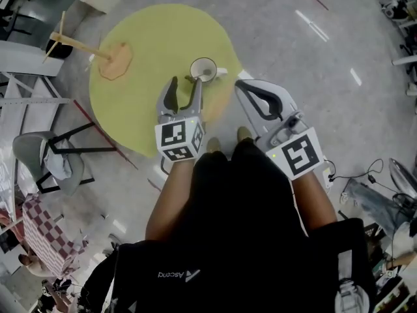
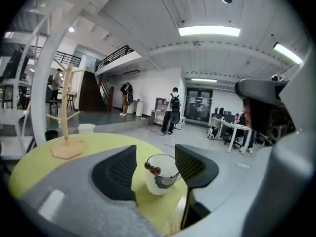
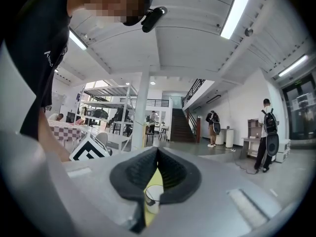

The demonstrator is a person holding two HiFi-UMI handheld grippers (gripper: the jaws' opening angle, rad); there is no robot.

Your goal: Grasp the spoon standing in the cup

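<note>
A white cup [image 1: 204,69] stands near the right edge of the round yellow table [image 1: 150,38]. In the left gripper view the cup [image 2: 162,177] holds a spoon whose dark beaded handle end [image 2: 152,169] leans at its near left rim. My left gripper [image 1: 185,83] is open just short of the cup, and its ribbed pads [image 2: 120,171] stand to either side of the cup with gaps, touching nothing. My right gripper [image 1: 240,85] is shut and empty to the right of the cup, off the table's edge. Under its closed tips [image 3: 157,151] a slice of the cup [image 3: 152,199] shows.
A wooden branch stand [image 1: 116,60] sits on the table's left part and shows again as a tall wooden tree [image 2: 66,132]. A grey chair [image 1: 39,155] and a checkered cloth [image 1: 45,233] are on the floor at left. People stand far off by the stairs [image 2: 174,113].
</note>
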